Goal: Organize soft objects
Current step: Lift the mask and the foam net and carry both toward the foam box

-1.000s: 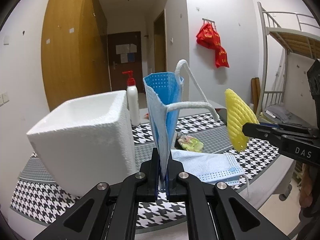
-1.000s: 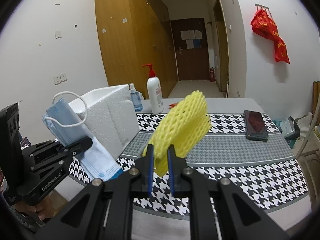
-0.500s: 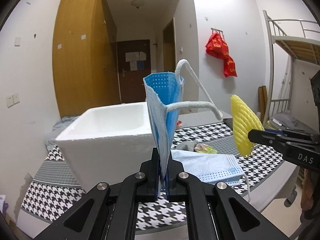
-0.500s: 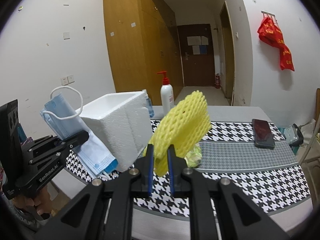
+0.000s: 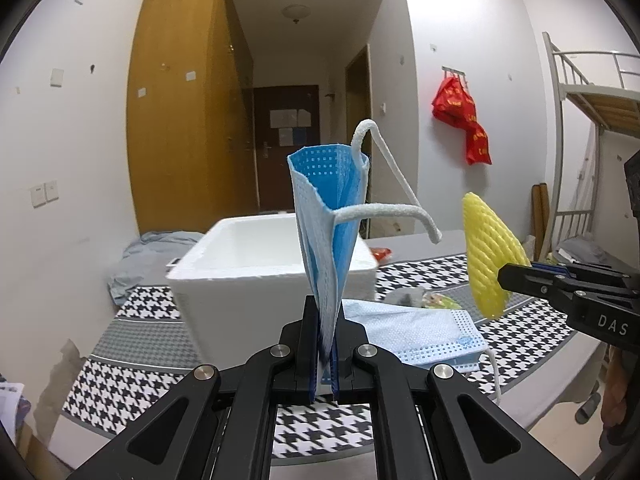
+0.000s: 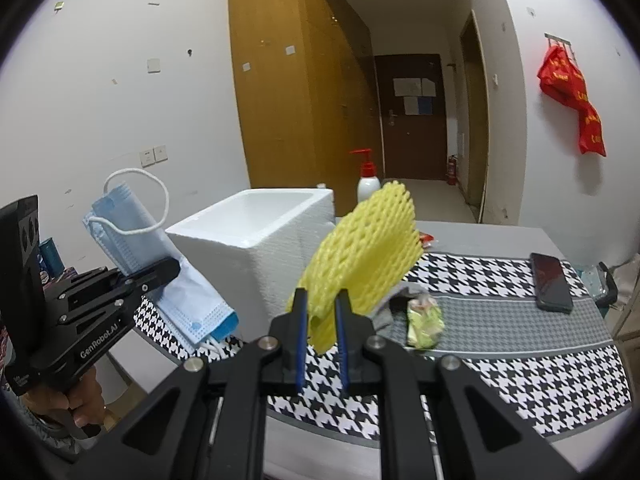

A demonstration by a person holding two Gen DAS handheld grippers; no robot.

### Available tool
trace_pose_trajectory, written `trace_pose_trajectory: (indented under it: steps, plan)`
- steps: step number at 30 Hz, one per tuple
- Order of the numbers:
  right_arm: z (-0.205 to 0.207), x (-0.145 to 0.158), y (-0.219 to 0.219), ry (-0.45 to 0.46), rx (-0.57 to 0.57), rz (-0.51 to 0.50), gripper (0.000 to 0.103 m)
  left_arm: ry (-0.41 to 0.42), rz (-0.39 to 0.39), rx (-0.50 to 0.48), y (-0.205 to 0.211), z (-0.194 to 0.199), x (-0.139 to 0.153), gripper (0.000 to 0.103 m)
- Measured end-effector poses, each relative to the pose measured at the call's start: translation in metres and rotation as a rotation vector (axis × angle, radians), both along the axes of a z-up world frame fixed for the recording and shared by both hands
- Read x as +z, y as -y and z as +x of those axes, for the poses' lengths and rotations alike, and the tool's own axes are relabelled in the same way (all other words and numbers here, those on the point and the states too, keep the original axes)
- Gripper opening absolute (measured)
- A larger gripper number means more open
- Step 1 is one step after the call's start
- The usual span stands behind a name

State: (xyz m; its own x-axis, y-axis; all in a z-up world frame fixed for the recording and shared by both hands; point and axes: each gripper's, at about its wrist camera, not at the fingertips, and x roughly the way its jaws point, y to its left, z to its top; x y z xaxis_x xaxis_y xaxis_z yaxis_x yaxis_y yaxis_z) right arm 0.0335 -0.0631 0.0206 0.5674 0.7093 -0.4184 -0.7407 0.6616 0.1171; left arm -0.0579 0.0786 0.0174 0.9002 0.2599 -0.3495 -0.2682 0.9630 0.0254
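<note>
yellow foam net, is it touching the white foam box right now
Apart. The left wrist view shows the yellow foam net held in the air off to the right of the white foam box.

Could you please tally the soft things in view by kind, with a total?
Face masks: 2, one held, one on the table
Yellow foam net: 1
Grey cloth: 1
Crumpled green wrapper: 1
Total: 5

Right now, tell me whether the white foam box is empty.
Cannot tell fully. The white foam box stands upright and open-topped; its visible inner walls are bare, but the rim hides its floor.
</note>
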Motion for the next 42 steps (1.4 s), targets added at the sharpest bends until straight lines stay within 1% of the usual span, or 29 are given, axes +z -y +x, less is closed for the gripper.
trace_pose_trajectory:
  steps: [6, 21, 31, 37, 42]
  plan:
    - [-0.009, 0.004, -0.017, 0.017, 0.025, 0.000, 0.016, 0.016, -0.002, 0.027, -0.019, -0.011, 0.002, 0.005]
    - [-0.040, 0.009, -0.057, 0.056, 0.061, -0.010, 0.016, 0.054, -0.016, 0.052, -0.058, -0.049, 0.004, 0.005]
    - [-0.064, 0.018, -0.079, 0.094, 0.103, -0.015, 0.016, 0.086, -0.012, 0.081, -0.071, -0.076, 0.010, 0.005]
    - [-0.067, 0.022, -0.084, 0.115, 0.119, -0.004, 0.016, 0.101, -0.006, 0.099, -0.074, -0.083, 0.013, 0.005]
    - [-0.059, 0.024, -0.086, 0.123, 0.122, 0.007, 0.016, 0.109, -0.004, 0.112, -0.076, -0.080, 0.015, 0.005]
